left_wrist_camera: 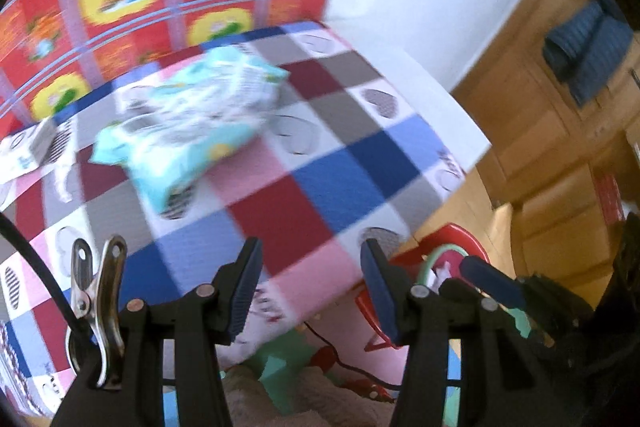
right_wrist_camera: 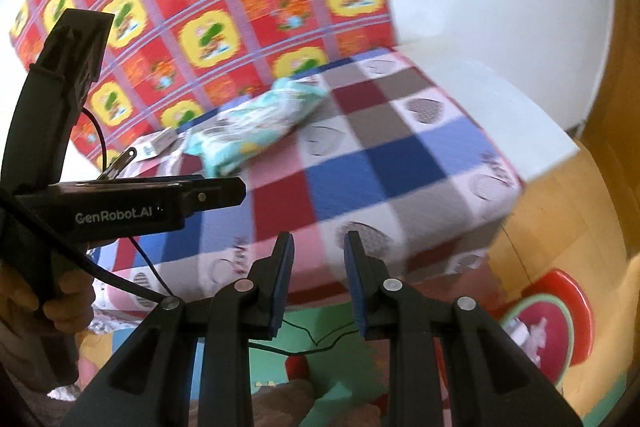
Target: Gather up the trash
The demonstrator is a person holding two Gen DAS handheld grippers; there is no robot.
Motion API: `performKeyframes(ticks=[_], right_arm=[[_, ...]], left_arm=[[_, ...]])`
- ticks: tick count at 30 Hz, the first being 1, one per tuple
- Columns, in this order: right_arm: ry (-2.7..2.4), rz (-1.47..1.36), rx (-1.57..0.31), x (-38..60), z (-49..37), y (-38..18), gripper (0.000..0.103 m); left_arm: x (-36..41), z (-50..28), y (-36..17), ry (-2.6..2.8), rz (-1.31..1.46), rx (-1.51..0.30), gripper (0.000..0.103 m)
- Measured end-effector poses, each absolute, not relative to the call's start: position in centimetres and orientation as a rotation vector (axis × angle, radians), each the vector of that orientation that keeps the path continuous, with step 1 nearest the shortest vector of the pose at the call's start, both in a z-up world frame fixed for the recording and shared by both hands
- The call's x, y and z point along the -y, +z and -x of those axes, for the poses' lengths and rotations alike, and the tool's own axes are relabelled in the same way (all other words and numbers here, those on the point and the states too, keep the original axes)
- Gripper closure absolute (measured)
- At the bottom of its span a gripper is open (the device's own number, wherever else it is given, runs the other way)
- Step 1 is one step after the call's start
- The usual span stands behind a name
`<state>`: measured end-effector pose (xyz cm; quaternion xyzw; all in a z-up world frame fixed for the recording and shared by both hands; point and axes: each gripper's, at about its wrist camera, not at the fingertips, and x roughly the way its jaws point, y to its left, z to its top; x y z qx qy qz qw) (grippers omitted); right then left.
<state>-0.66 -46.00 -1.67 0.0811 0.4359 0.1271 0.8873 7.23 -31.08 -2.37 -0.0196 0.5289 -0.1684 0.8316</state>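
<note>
Reaching for crinkly blue packet [left_wrist_camera: 192, 123] on checkered bed [left_wrist_camera: 344, 163]. Left gripper [left_wrist_camera: 310, 291] half wide, empty; right gripper [right_wrist_camera: 320, 283] narrow, empty. Go slow, pinch packet middle.

1. Your crumpled pale-blue packet [left_wrist_camera: 188, 119] on the bed [left_wrist_camera: 320, 163] is smeared by motion, so its print can't be read.
2. The white box [left_wrist_camera: 28, 151] is cut off by the left edge of your left wrist view.
3. The red bin [right_wrist_camera: 560, 323] is partly hidden behind your hand-held gripper; its contents look like crumpled paper, perhaps.
4. The patterned red sheet [right_wrist_camera: 240, 7] is blurred throughout.
</note>
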Motion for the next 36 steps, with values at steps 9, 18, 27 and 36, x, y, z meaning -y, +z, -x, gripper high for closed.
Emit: performKeyframes(ticks=[9,18,27,36], right_arm=[[0.371,-0.118,-0.920,38.9,-1.8,-1.3,0.076],[0.423,-0.096,-0.932,32.2,-4.1,-1.6,0.076],[0.477,-0.065,-0.930,25.5,-6.5,-1.9,0.076],[0.552,-0.002,-0.964,21.1,-9.3,-2.6,0.076]], left_arm=[[22.1,-7.8,-1.4,-0.234,0.124,-1.108,0.049],[13.6,-8.4,-1.5,-0.132,0.185,-1.115,0.049],[6.2,-8.9,-2.1,-0.065,0.225,-1.117,0.049],[0.3,-8.7,-4.1,0.066,0.331,-1.136,0.049]])
